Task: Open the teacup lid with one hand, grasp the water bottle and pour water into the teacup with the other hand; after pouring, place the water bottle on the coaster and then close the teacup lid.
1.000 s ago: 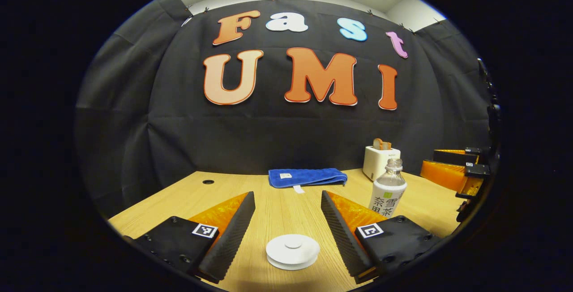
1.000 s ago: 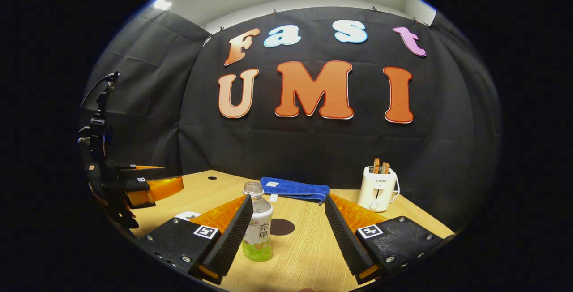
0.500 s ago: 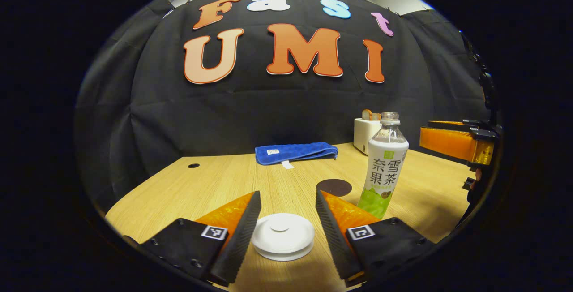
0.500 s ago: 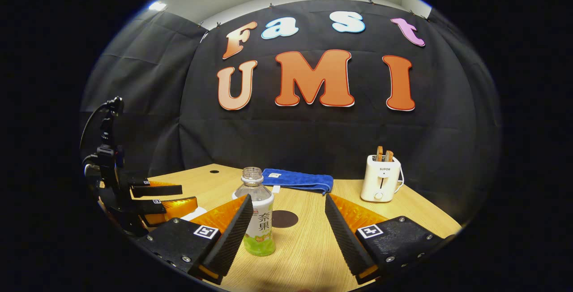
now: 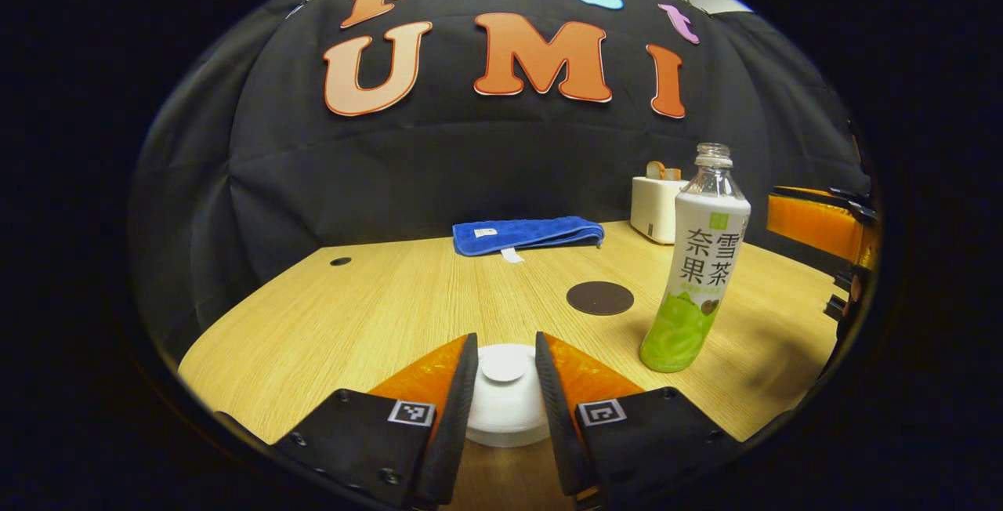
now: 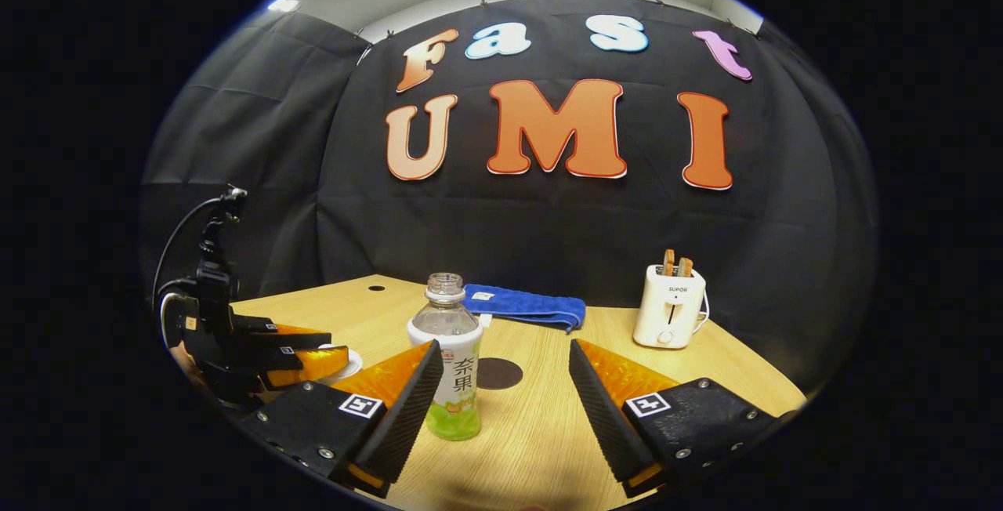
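Left gripper [image 5: 505,374] closed in on the teacup lid [image 5: 505,393]; right gripper [image 6: 501,385] spread wide near the water bottle [image 6: 450,362].

On the wooden table [image 5: 376,307], the uncapped bottle stands upright, its lower left edge hidden behind the right gripper's finger, and neither finger touches it. The dark round coaster [image 5: 599,298] lies bare behind it. The white lid sits between the left gripper's fingers, which seem to press its sides; the cup beneath is hidden.
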